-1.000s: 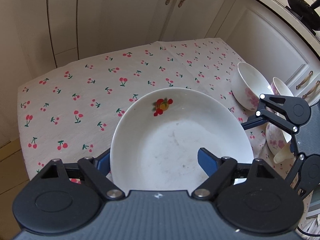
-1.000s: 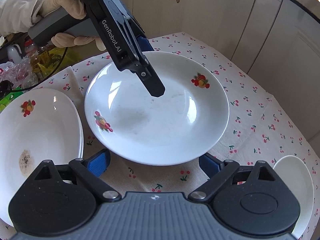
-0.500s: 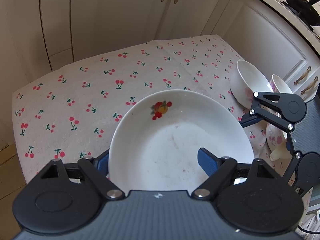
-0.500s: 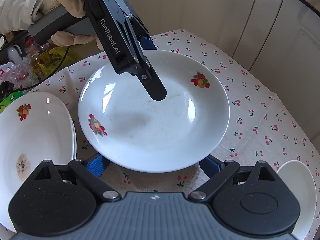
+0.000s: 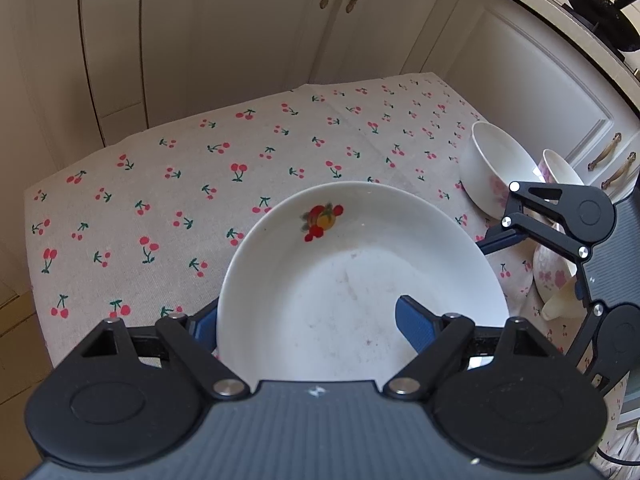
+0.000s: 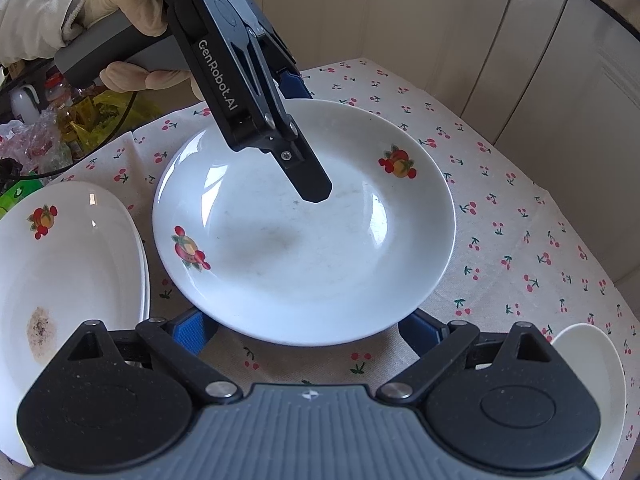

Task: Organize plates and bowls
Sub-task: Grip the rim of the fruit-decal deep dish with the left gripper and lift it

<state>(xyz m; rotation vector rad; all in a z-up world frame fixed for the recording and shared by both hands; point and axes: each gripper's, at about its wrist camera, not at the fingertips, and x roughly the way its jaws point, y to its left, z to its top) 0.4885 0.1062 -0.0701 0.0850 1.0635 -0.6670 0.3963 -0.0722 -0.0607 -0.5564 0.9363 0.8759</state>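
Your left tongs (image 5: 308, 322) clamp the fruit-print plate (image 6: 304, 220) by its rim above the tabletop (image 5: 160, 184), while your right tongs (image 6: 308, 330) gape empty beneath it.

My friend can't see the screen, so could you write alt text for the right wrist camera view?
A white plate with fruit motifs is gripped at its far rim by the left gripper, held in a gloved hand, above a cherry-print tablecloth. The open right gripper waits at the plate's near edge; a stained plate lies left.
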